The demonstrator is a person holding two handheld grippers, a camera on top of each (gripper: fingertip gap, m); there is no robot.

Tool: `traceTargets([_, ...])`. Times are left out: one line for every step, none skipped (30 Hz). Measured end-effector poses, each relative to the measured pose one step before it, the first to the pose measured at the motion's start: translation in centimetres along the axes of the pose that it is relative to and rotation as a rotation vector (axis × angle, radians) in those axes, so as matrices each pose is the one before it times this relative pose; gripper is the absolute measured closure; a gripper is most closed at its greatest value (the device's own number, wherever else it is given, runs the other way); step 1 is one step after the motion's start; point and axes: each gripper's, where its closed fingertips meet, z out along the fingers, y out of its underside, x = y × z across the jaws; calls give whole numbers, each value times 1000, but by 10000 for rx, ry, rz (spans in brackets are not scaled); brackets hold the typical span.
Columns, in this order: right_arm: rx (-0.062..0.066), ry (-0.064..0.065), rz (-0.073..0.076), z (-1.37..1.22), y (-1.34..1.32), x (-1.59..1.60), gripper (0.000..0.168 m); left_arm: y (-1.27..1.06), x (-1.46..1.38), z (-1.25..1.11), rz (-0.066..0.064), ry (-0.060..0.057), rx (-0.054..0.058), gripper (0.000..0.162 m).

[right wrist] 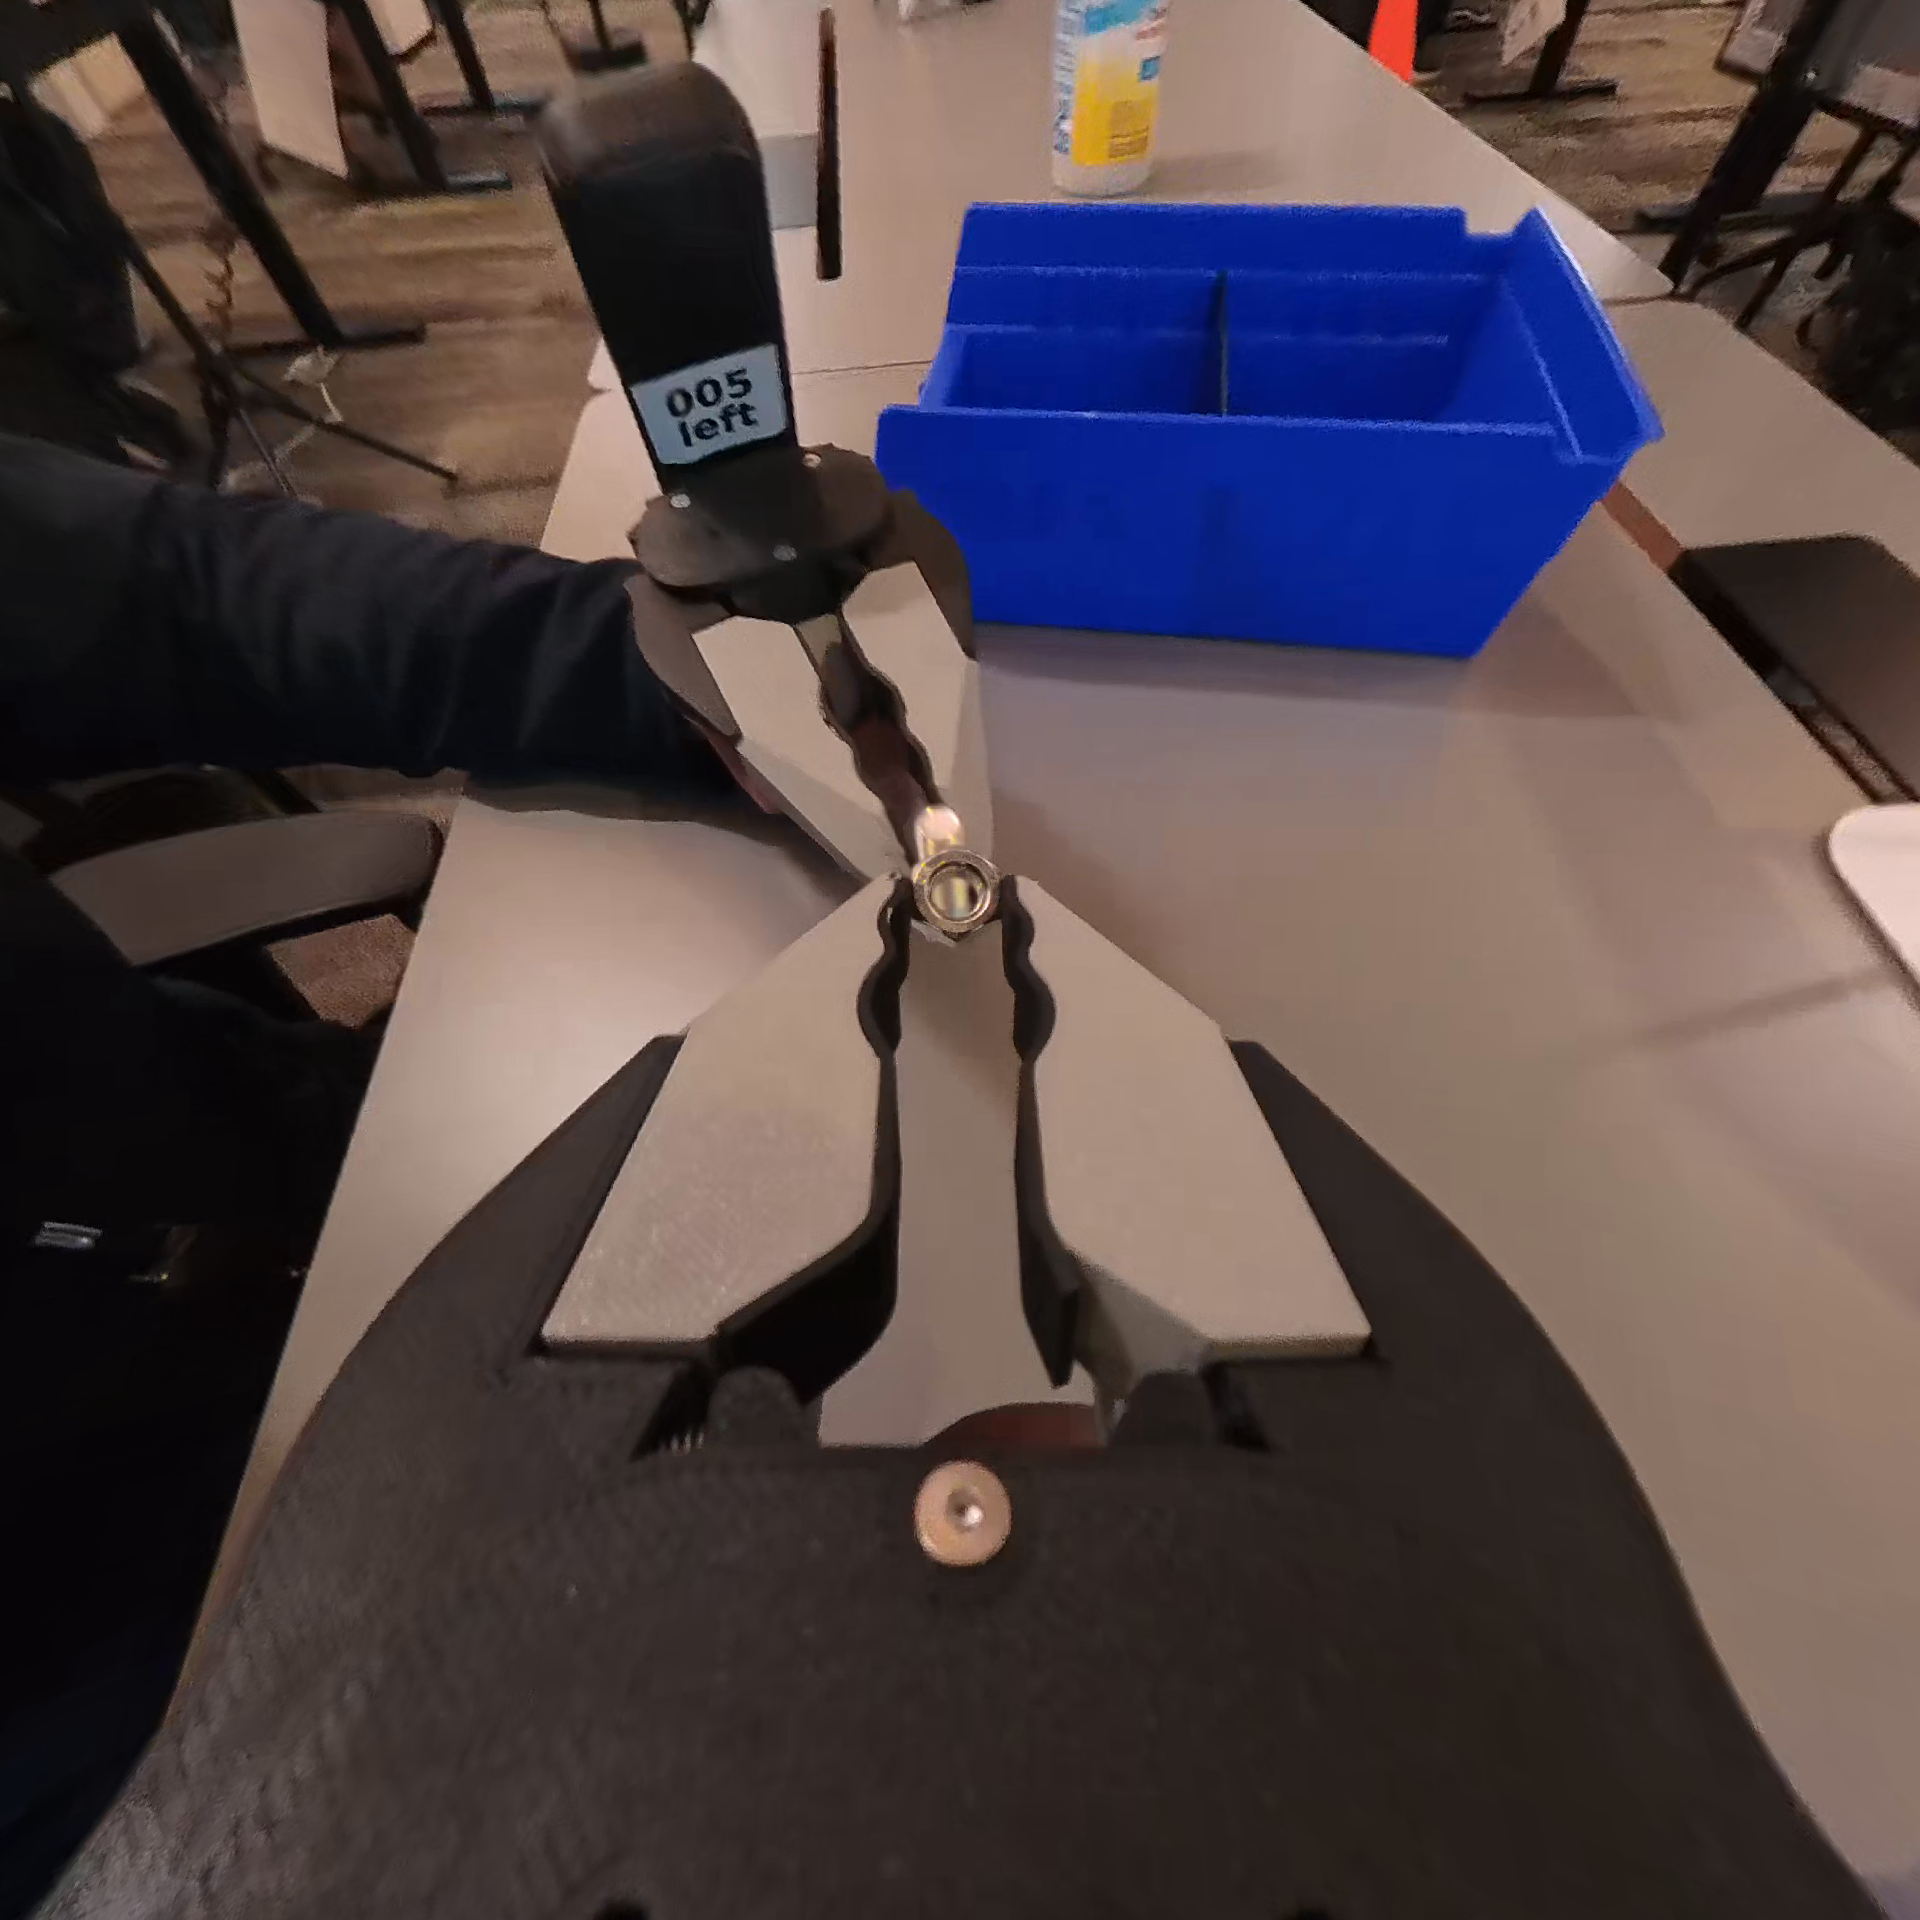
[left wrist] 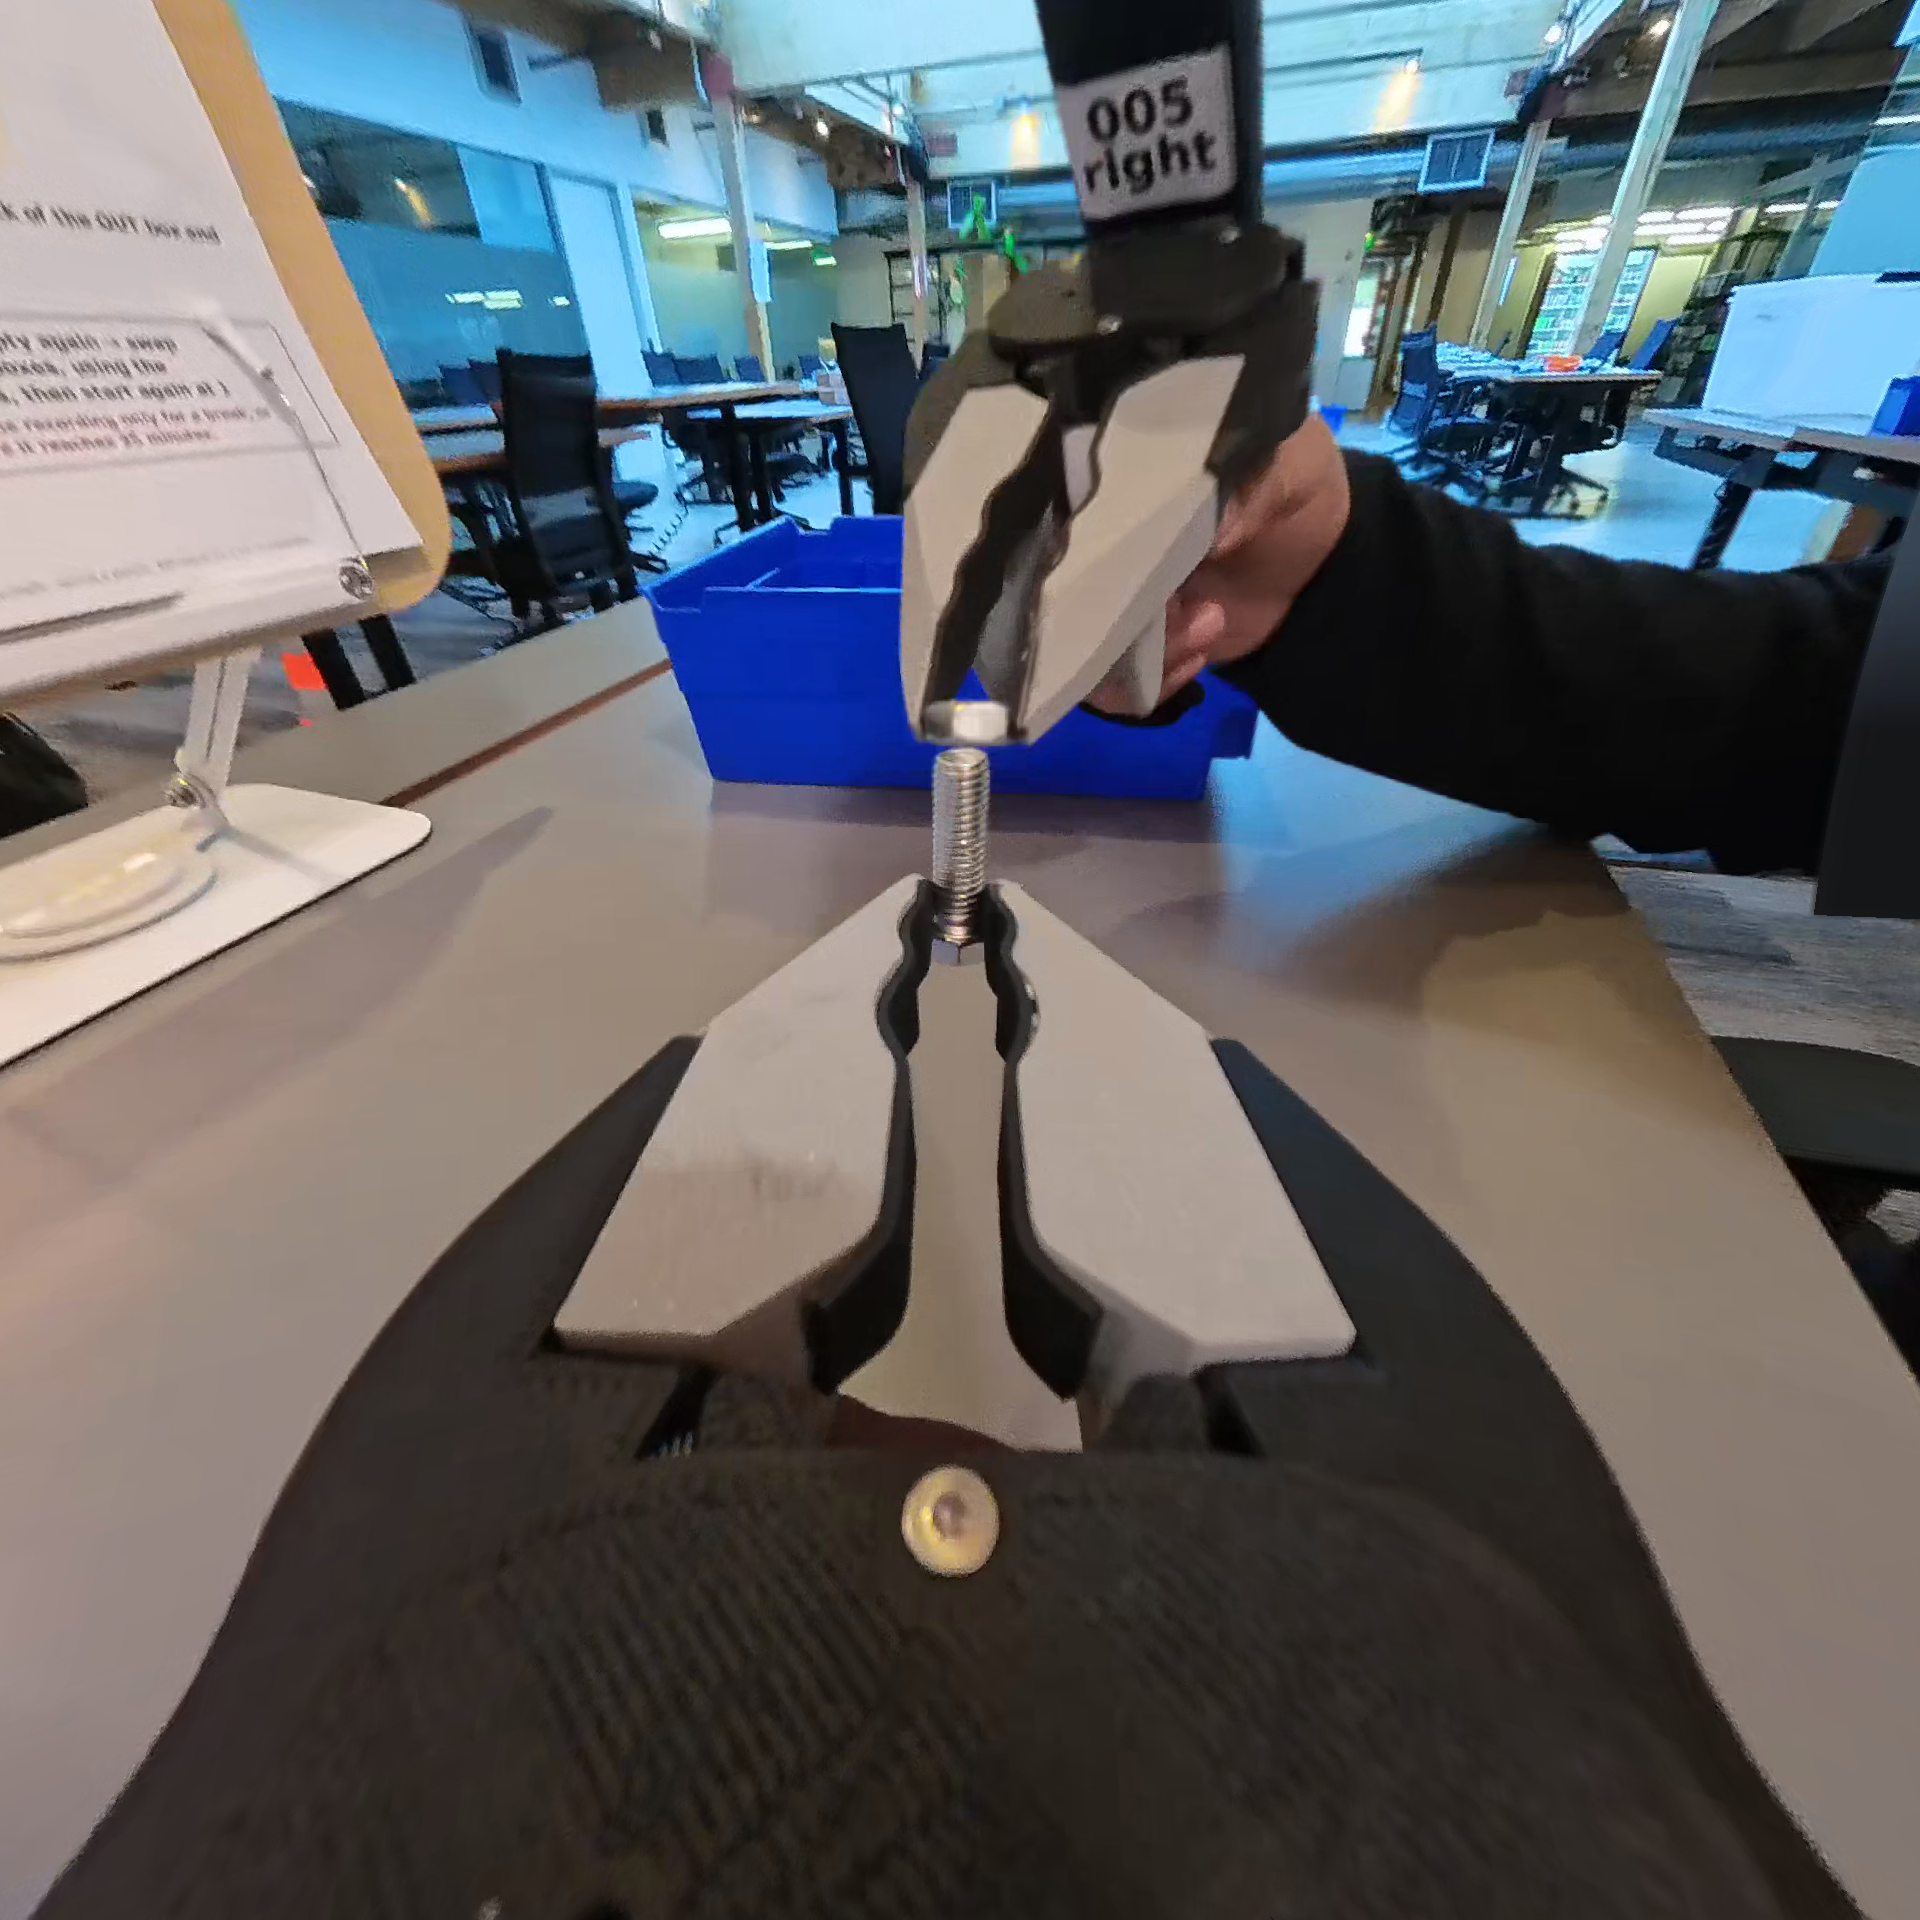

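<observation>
Grey surface (left wrist: pixel 1351 987) fills both views, and at its far side sits a blue divided bin (right wrist: pixel 1195 520), its compartments showing nothing inside. Off to one edge a white stand with printed sheets (left wrist: pixel 187 436) leans up, and a spray bottle (right wrist: pixel 1107 94) waits beyond the bin.

Left gripper (left wrist: pixel 954 914) next: jaws drawn in narrow, pinching a steel bolt (left wrist: pixel 958 821) low down near its head, threaded shank standing upright. Right gripper (right wrist: pixel 951 896) comes in from above, pointing down, jaws narrow as well and clamped on a hex nut (right wrist: pixel 951 891), which hangs just over the bolt's tip with a thin gap showing in the left wrist view, roughly lined up with the shank.

Both pieces look like small, hard, smooth metal: light, stiff, and likely to slip or twist. Flats of the nut and the bolt's head end look like the surest places to hold.
</observation>
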Motion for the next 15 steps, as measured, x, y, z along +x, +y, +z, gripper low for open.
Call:
traceTargets([-136, -36, -267, 58, -526, -269, 154, -46, -98, 5, 90, -105, 45, 155])
traceTargets([-160, -15, -239, 109, -434, -175, 154, 11, -178, -21, 51, -123, -1, 155])
traceTargets([-167, 22, -185, 179, -332, -33, 154, 8, -196, -60, 29, -113, -25, 155])
traceTargets([-149, 40, -134, 232, -242, 62, 154, -53, -168, -70, 24, -96, 5, 155])
traceTargets([-139, 11, -100, 278, -135, 90, 154, -94, -122, -82, 15, -65, 21, 155])
traceTargets([-118, 50, -78, 291, -66, 192, 154, -102, -146, -78, 18, -80, 27, 155])
traceTargets([-88, 114, -52, 269, -26, 339, 154, -98, -71, -85, 17, -36, 24, 155])
traceTargets([-59, 72, -25, 210, 5, 295, 154, -127, -108, -86, 28, -68, 44, 156])
traceTargets([5, -10, 16, 132, -34, 160, 154, -75, -163, -70, 32, -96, 13, 155])
traceTargets([-18, -57, 26, 43, 16, 76, 154, 29, -67, -32, 19, -24, -34, 155])
traceTargets([-21, -12, -10, -48, 11, 113, 154, 37, -25, -7, -1, -10, -48, 155])
traceTargets([17, 1, -31, -65, -43, 84, 154, -66, -94, -6, 15, -79, 25, 155])
traceTargets([39, -55, -20, -51, -74, -16, 154, -51, -26, -1, -22, -27, 1, 155])
traceTargets([34, -99, -8, -19, -78, -94, 154, -11, -4, 5, -29, -4, -13, 155])
traceTargets([-2, -70, -18, 1, -20, -56, 154, -79, -91, -18, 21, -78, 35, 156])
